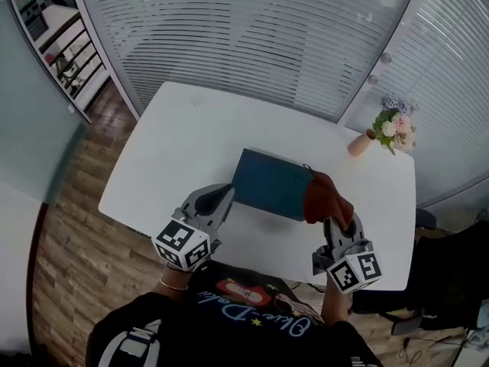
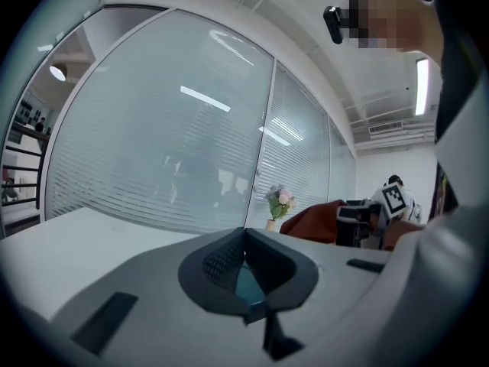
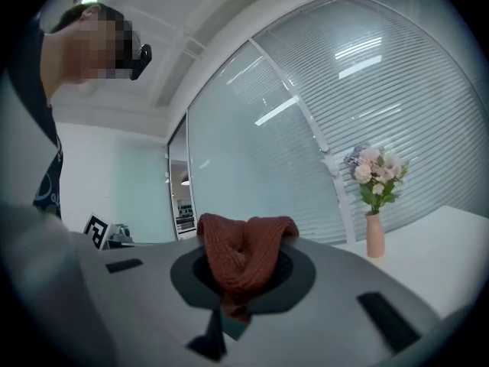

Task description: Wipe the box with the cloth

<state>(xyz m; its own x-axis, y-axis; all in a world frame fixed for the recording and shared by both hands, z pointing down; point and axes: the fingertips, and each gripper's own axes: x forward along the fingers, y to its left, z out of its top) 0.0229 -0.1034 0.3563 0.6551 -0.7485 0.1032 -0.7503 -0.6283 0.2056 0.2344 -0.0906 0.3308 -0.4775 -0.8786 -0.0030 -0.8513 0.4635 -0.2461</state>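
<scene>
In the head view a teal box (image 1: 271,183) is seen flat at the middle of the counter (image 1: 191,128), the left gripper (image 1: 227,193) at its near-left corner and a rust-red cloth (image 1: 327,196) draped over its right end by the right gripper (image 1: 334,222). In the left gripper view the jaws are closed narrowly on a teal sliver — the box's edge. In the right gripper view the jaws are clamped on the bunched cloth.

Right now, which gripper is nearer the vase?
Right. The right gripper, holding the cloth, is at the box's right end, on the vase's side; the left gripper grips the box's left end, farther off.
</scene>
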